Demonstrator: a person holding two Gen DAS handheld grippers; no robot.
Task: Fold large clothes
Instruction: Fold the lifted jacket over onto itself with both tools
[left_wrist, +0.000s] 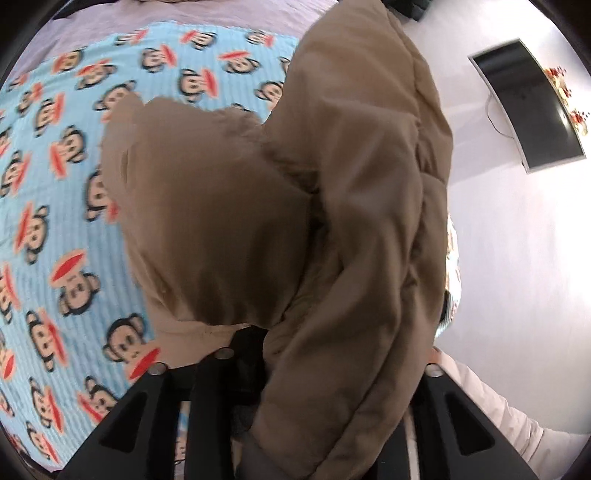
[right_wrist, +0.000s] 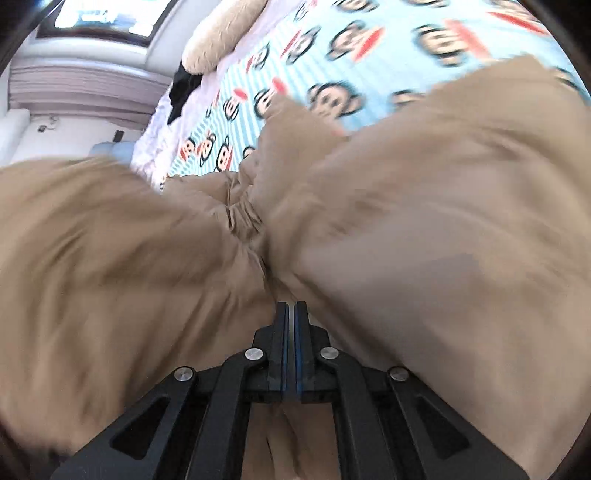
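A large tan padded jacket hangs in the air in front of my left gripper, above a light-blue monkey-print blanket. The jacket drapes over the left gripper's fingers and hides the tips, so whether it is shut does not show. In the right wrist view the same jacket fills most of the frame, bunched and blurred. My right gripper is shut on a gathered fold of the jacket, its fingers close together.
The blanket lies on a bed with a pale pink sheet. A beige pillow and a dark garment lie on the bed. A wall-mounted TV hangs on the white wall. A window shows.
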